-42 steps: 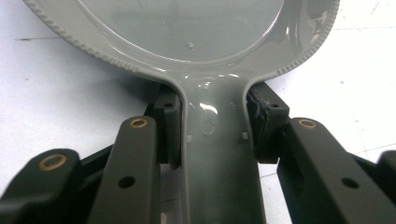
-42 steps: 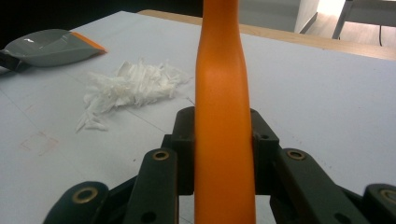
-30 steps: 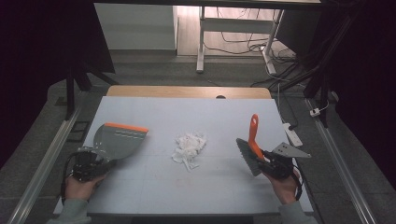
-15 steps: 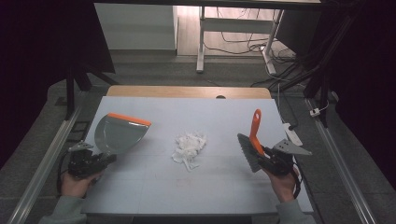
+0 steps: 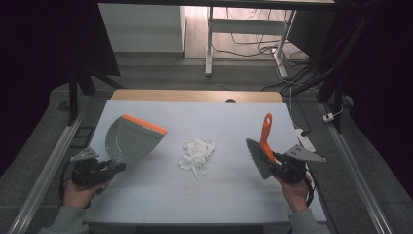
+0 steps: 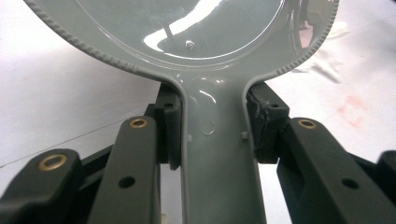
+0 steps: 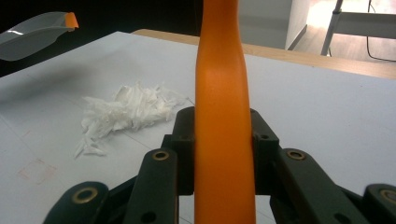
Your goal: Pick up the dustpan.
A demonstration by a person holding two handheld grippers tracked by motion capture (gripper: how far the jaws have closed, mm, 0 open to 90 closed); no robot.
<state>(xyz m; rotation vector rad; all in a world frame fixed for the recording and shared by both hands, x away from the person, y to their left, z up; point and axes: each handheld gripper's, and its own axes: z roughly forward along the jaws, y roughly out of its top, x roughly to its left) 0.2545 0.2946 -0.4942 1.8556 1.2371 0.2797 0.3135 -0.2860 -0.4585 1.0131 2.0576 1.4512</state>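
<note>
A big table [image 5: 160, 204] with a pale top takes up the middle of the high view. Its far edge, at the top of the table, is bare wood.

The dustpan [image 5: 131, 139] is the next biggest thing. It is grey with an orange strip along its wide lip. It sits in the left half of the frame, above the left hand, and it tilts so the orange lip points up and to the right. In the left gripper view the grey pan fills the top of the frame, and its handle [image 6: 219, 158] runs down the middle.

The brush [image 5: 260, 151] is in the right half of the high view. Its orange handle [image 7: 222, 116] stands up almost straight, and the grey bristles hang low on the left side of it.

A small pile of white scraps [image 5: 197, 152] lies on the table in the middle of the frame, between the pan and the brush and well apart from both. In the right gripper view the scraps show at the left, past the orange handle.

The left gripper [image 5: 95, 171] is at the lower left of the high view. Its two black jaws pinch the pan's handle from both sides.

The right gripper [image 5: 282, 168] is at the lower right. Its jaws squeeze the orange handle, one on each side
</note>
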